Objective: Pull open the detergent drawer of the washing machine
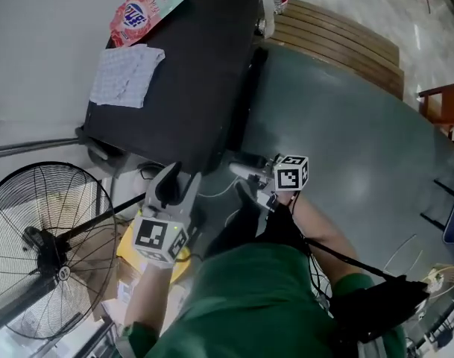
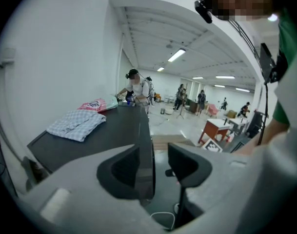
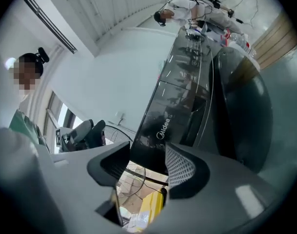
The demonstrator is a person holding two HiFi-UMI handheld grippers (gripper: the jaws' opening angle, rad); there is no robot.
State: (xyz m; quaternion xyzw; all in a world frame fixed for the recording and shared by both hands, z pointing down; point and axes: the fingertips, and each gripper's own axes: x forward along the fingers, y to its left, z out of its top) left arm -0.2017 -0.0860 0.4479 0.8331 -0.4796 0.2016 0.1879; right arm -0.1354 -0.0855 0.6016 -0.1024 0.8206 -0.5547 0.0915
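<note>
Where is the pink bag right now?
In the head view, the pink and white plastic bag lies near the picture's top left, on top of the black washing machine, just beyond the white checked cloth.

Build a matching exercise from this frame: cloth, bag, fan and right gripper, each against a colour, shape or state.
1. cloth
2. bag
3. fan
4. right gripper

A. jaws apart, nothing between them
B. pink and red
C. round wire cage
D. pale, checked

Pairs: 1-D, 2-B, 3-C, 4-A
</note>
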